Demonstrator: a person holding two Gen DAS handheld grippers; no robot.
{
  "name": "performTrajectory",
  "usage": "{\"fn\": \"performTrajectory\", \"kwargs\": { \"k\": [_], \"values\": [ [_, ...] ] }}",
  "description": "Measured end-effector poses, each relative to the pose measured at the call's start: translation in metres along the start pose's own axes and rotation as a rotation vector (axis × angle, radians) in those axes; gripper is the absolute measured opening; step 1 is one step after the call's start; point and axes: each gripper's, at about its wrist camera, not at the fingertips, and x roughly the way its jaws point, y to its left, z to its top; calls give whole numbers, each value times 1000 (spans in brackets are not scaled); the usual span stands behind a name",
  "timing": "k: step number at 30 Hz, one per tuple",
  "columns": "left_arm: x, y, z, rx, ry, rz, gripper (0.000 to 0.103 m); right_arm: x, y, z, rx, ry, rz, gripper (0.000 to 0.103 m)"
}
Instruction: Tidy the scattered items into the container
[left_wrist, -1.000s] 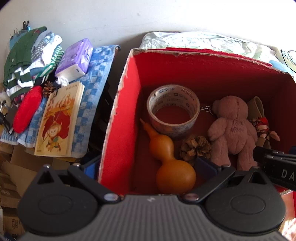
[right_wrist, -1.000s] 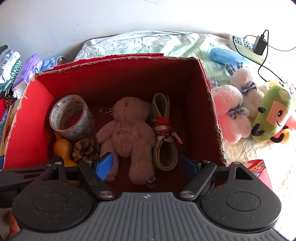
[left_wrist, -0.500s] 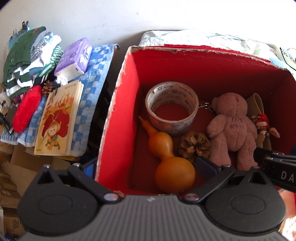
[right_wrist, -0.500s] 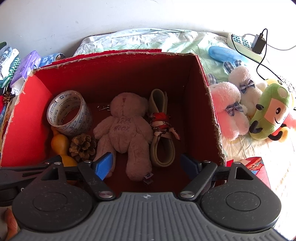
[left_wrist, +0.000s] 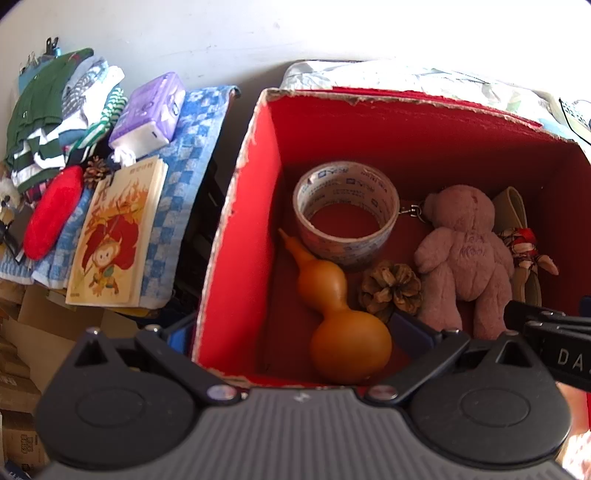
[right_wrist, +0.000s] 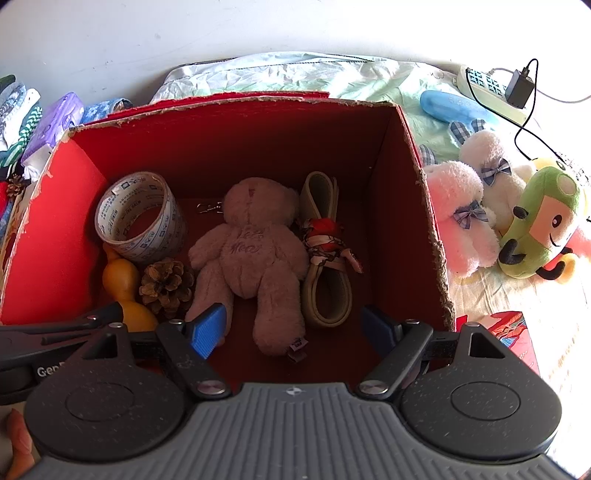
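Left wrist view, near to far: your left gripper (left_wrist: 291, 332) sits at the bottom of the frame with its jaws spread wide and nothing between them, straddling the near left wall of the red box (left_wrist: 236, 236). The right gripper (right_wrist: 295, 325) is likewise wide open and empty, hovering over the box's near edge, lower centre of its own view.

Already in the box, front to back: the orange gourd (left_wrist: 340, 314) at lower centre, the pine cone (left_wrist: 391, 288) just beside it, the pink teddy bear (left_wrist: 461, 251) to the right, the beige strap (right_wrist: 325, 273) with the red patterned scarf (right_wrist: 325, 240) tied around it touching the bear's right side, and the tape roll (left_wrist: 347, 210) at the back left. So five items are stowed.

What's left is your call, but going by the frames: in the left of the left wrist view, on the blue checked towel (left_wrist: 184, 155), lie a picture book (left_wrist: 114, 236), a red pouch (left_wrist: 51, 210), a small pine cone (left_wrist: 96, 171) and a purple tissue pack (left_wrist: 151, 107), with folded clothes (left_wrist: 55, 110) behind. In the right of the right wrist view, the pink plush (right_wrist: 461, 214), white plush (right_wrist: 491, 158) and green plush (right_wrist: 539, 221) sit just beside the box's right wall.

I'd put it at roughly halfway done; I can't tell whether the clothes count.
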Motion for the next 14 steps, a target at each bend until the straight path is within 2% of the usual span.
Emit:
{"fn": "performTrajectory", "kwargs": {
  "k": [14],
  "values": [
    [-16, 6, 7, -3, -96, 31, 102, -11, 8, 3, -18, -27, 10, 81]
  ]
}}
